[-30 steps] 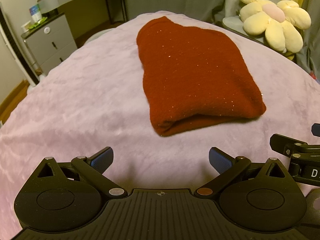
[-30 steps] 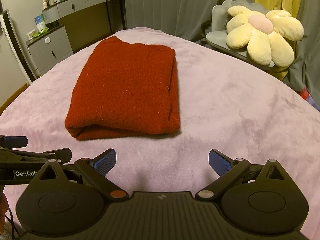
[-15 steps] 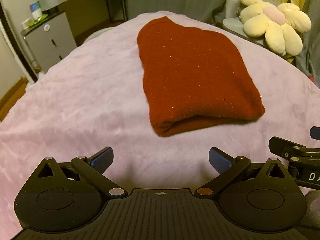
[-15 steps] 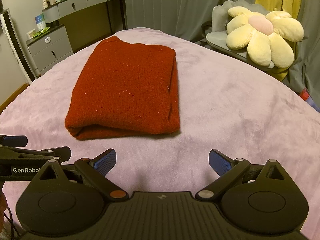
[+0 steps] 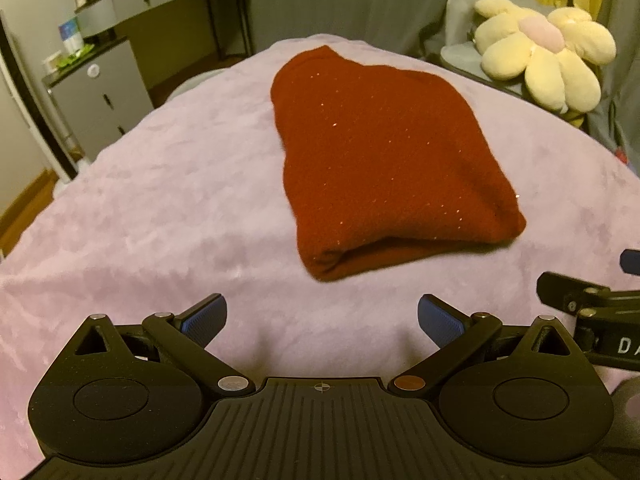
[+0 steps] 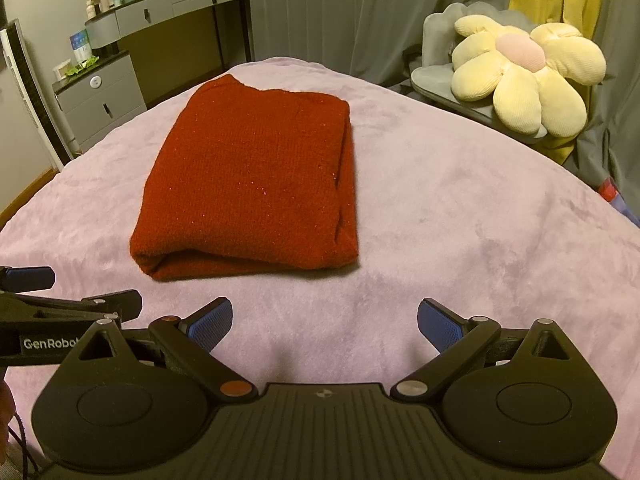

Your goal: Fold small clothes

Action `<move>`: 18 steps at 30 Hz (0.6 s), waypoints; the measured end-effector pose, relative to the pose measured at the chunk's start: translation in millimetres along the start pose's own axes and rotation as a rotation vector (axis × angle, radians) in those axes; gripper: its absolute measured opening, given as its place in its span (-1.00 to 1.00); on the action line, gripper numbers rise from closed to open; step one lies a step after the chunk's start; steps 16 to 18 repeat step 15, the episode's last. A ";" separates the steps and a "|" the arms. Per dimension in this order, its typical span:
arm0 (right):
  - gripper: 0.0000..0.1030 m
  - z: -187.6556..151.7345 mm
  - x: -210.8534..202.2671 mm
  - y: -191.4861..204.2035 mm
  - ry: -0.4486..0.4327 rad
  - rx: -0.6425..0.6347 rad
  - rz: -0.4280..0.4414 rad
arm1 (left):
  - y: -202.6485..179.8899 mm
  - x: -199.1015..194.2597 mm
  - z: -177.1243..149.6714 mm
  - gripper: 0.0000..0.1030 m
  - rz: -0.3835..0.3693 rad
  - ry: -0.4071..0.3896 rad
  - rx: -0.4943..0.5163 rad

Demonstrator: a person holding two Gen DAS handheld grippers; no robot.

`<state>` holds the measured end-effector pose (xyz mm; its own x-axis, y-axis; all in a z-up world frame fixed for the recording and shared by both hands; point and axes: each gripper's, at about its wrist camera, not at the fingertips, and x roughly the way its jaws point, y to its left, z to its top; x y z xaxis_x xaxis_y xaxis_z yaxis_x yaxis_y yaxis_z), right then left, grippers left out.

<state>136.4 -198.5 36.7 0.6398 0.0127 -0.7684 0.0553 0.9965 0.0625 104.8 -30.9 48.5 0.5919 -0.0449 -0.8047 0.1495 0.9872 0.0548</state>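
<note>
A dark red knit sweater point(image 5: 384, 160) is lying folded into a thick, roughly rectangular bundle on a bed covered with a lilac plush blanket point(image 5: 160, 208). Its surface is showing a fine ribbed knit dotted with tiny glinting specks, and the near edge is showing stacked layers with a rounded fold at the near left corner, where a shallow gap is opening between the layers. In the right wrist view the sweater point(image 6: 256, 176) is sitting left of centre, its right side showing a long doubled edge running from near to far, and its far left corner is rising to a small point. The left gripper point(image 5: 322, 316) is hovering over the blanket just short of the sweater's near edge, its blue-padded fingers point(image 5: 204, 314) spread wide with nothing between them. The right gripper point(image 6: 324, 318) is hanging beside it, to the right, fingers point(image 6: 438, 320) likewise spread wide and empty, apart from the cloth. Each gripper is appearing at the edge of the other's view. Far to the right, a cream flower-shaped cushion point(image 6: 524, 80) with a pink centre is resting on a grey chair point(image 6: 436, 76); far to the left, a grey dressing table point(image 6: 176, 4) is carrying small bottles.
</note>
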 end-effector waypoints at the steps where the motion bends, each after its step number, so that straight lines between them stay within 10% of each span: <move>1: 0.92 0.1 0.1 -0.2 0.000 0.001 0.000 | -0.6 0.4 0.2 1.00 0.003 0.003 0.005; 18: 0.92 -1.4 -2.1 -1.2 -0.008 0.002 -0.005 | -4.7 -1.2 -1.0 1.00 -0.003 0.007 0.027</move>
